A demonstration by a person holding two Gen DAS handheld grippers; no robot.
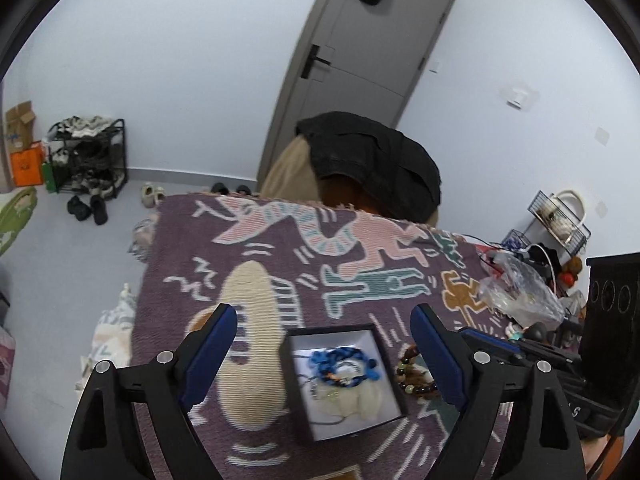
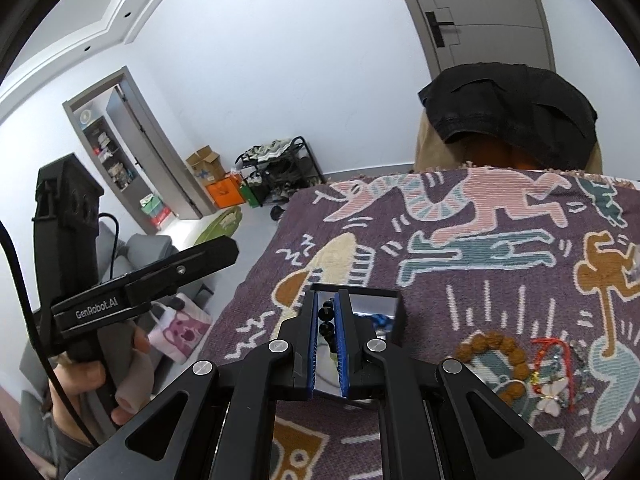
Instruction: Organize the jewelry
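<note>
We judge ourselves partway through. The box [image 1: 298, 384] on the blanket [image 1: 256, 240] already holds a blue bracelet [image 1: 344, 362] and some pale pieces, too blurred to name, against its white lining. Our right gripper [image 2: 328, 320] is clamped on a string of dark beads [image 2: 325, 318] and hangs right over the box [image 2: 394, 312], so we take this piece to be on its way in. Our left gripper [image 1: 324, 356] is spread wide, holding nothing, poised above the box.

Still loose on the blanket are a brown bracelet [image 2: 494, 354], a red cord [image 2: 554, 350] and a butterfly charm [image 2: 552, 398], all just beside the box's right side. In the left view a string of mixed beads [image 1: 412, 372] lies close to the box's right wall.
</note>
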